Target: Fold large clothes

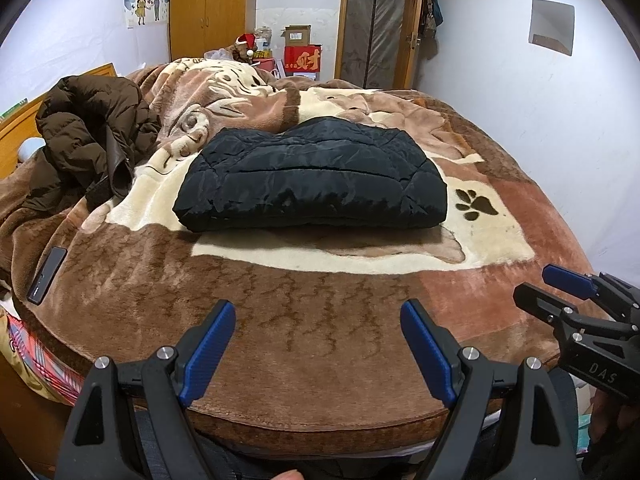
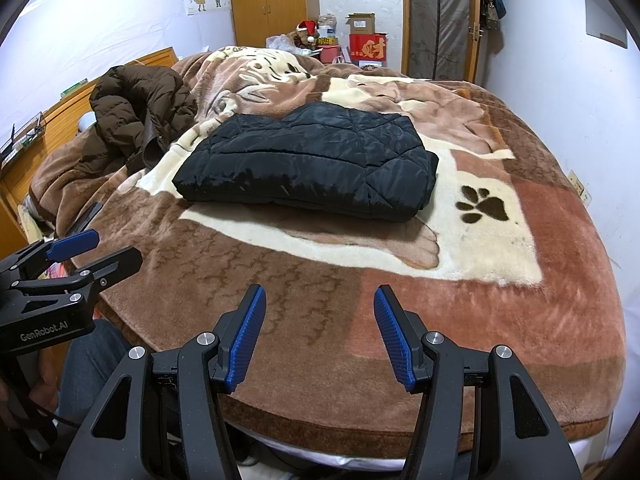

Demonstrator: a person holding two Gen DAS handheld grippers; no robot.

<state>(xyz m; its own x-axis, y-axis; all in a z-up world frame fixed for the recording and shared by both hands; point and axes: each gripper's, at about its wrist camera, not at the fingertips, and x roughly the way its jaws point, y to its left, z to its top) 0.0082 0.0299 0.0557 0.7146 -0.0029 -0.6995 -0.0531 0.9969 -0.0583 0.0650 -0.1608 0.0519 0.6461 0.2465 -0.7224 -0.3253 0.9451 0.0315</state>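
The left gripper [image 1: 318, 322] and the right gripper [image 2: 320, 306] hang over the near edge of the bed, both with jaws spread wide and nothing between the blue pads [image 1: 208, 350], clear of the blanket [image 1: 320, 320] below them. A broad band of bare brown blanket lies between the grippers and the black jacket [image 1: 316, 176], which sits folded into a neat rectangle in the middle of the bed, its near edge on the cream panel. To its right a dark paw print [image 2: 482, 204] marks the blanket, with open pink-brown plush beyond it up to the white wall [image 1: 520, 120]. To its left a brown puffer coat [image 1: 88, 136] lies crumpled in a heap, close to the black jacket's left corner but apart from it. A dark phone [image 1: 46, 276] rests near the left edge. Beyond the bed stand a wooden wardrobe [image 1: 208, 4], a red box [image 1: 303, 60] and a door [image 1: 376, 24]
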